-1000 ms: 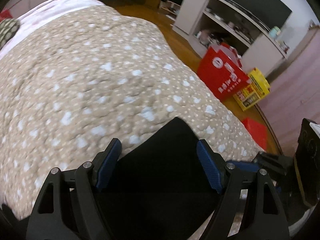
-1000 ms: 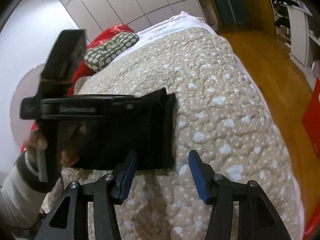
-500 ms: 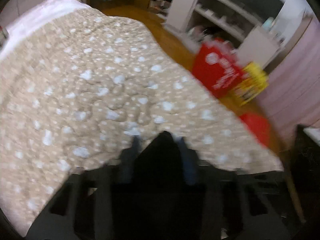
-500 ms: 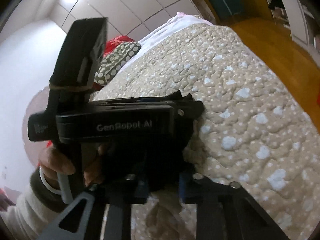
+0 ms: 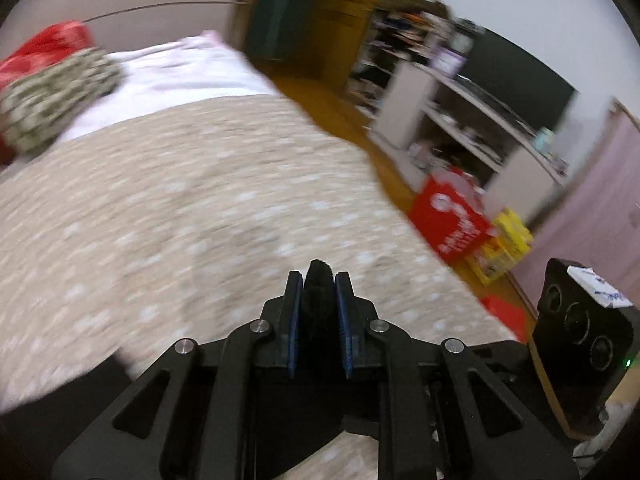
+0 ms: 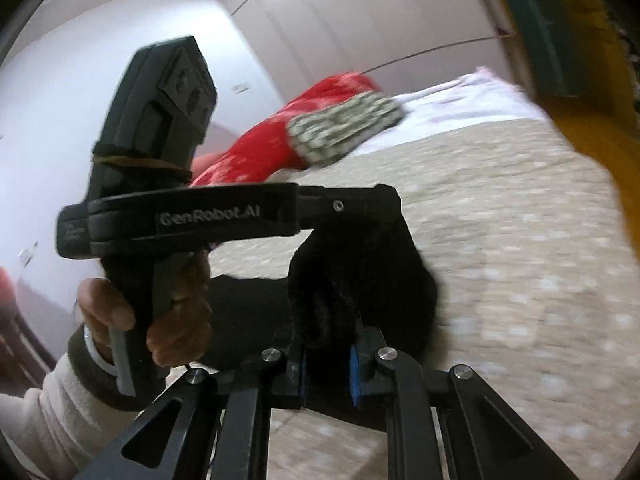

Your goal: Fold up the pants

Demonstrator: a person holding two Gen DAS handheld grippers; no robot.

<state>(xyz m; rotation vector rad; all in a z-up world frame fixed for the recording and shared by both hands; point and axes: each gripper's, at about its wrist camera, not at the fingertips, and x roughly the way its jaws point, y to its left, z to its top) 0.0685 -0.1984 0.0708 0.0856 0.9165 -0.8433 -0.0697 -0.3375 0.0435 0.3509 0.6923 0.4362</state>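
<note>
Both grippers, left [image 5: 318, 280] and right [image 6: 327, 354], have just closed and clamp the black pants [image 6: 360, 272] above the blurred bedspread [image 5: 180, 200]. Most of the garment apparently hangs below, hidden.

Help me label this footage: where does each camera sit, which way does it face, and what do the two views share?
Left wrist: on the left hand-held gripper, looking down along its fingers across the bed quilt toward shelves; black pants clamped.
Right wrist: on the right hand-held gripper, facing the pillows; shows the person's left hand.
Shared: pants, quilt, spotted pillow.
</note>
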